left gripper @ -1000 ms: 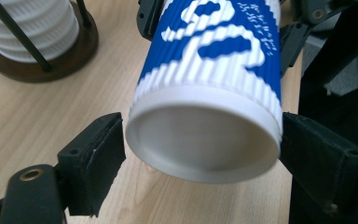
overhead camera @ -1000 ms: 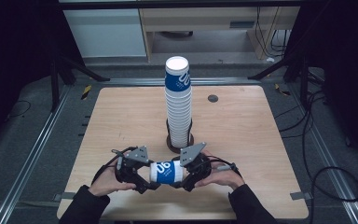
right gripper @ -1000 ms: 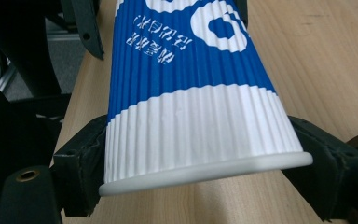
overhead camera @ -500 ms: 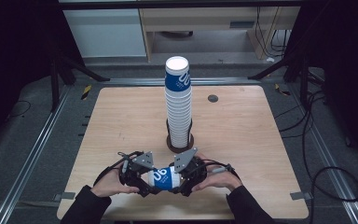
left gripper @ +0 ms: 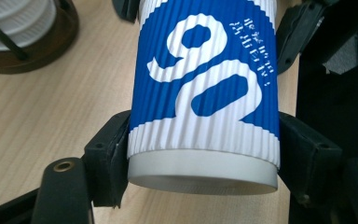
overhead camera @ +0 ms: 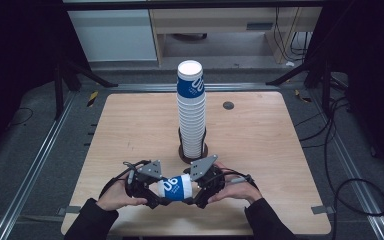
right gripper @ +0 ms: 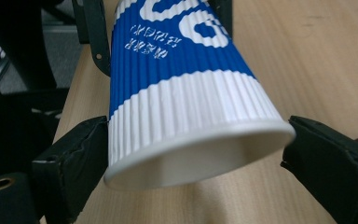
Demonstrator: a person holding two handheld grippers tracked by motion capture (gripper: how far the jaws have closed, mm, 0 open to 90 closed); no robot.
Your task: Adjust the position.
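Near the desk's front edge, a cup hangs between both grippers. Left gripper view: just clamped onto its base. Right gripper view: just opened, one pad apart; the single hold could let it tilt

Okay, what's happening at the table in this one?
A person holds a two-jaw gripper in each hand, with a blue-and-white ribbed paper cup lying sideways between them, near the front edge of the light wooden table. The left gripper has just closed on one end of the cup, pads pressed against its sides. The right gripper has just opened at the other end: one pad sits against the rim, the other stands clear. Behind them a tall stack of matching cups stands in a dark round holder.
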